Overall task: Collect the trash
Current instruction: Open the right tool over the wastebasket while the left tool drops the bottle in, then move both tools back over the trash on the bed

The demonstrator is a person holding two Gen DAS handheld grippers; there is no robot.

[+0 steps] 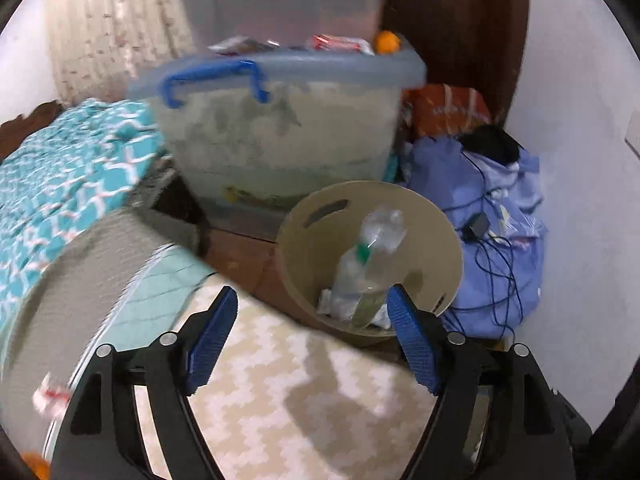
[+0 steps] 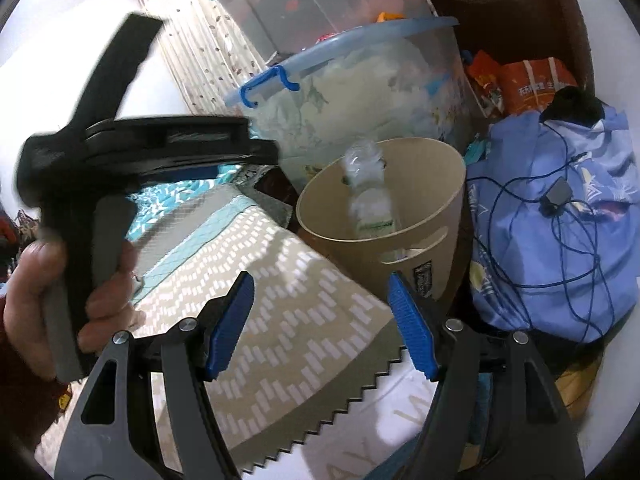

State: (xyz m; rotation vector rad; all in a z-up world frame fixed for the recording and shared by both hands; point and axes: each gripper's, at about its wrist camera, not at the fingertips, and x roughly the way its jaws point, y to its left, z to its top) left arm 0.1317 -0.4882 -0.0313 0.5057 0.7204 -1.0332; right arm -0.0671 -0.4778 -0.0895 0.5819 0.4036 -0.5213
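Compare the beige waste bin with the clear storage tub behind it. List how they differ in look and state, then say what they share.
The waste bin is beige and opaque; the storage tub is see-through, showing pale contents. The bin is open-topped, with a plastic bottle poking up; the tub is closed by a lid with a blue handle. The bin looks smaller and stands in front of the tub. Both are plastic containers, upright, with things inside.

Black tongs (image 1: 312, 344), ribbed blue pads (image 2: 412, 328), silver pivot screws.
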